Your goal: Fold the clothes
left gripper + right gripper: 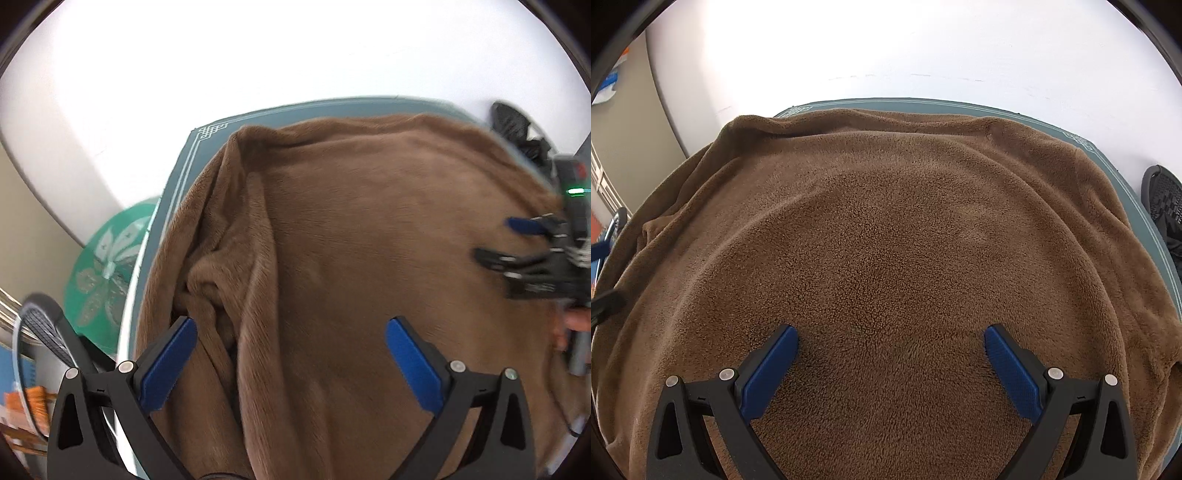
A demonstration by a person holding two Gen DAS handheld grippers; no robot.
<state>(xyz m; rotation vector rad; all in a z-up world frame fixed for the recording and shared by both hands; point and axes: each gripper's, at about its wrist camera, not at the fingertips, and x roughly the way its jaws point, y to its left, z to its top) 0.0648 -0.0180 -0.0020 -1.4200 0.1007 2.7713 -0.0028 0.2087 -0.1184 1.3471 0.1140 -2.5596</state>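
Brown fleece fills most of both views: the garment [886, 240] lies spread over the teal mat [1126, 184], whose patterned border shows along the top and upper right of the right wrist frame. We judge the folding barely begun. The cloth looks mostly flat across its middle, and we see no finished fold; only at the left of the left wrist frame is it bunched into a ridge of folds [218, 273] near the mat's edge, which needs smoothing or turning in.

Our left gripper [291, 365] hangs over the cloth at the bottom of its frame, fingers wide apart and holding nothing. Our right gripper [890, 369] sits low over the fleece at the bottom centre of its frame, likewise spread wide and empty; whether its pads touch the pile we cannot tell.

A green patterned disc [107, 266] shows at the left, beyond the mat.
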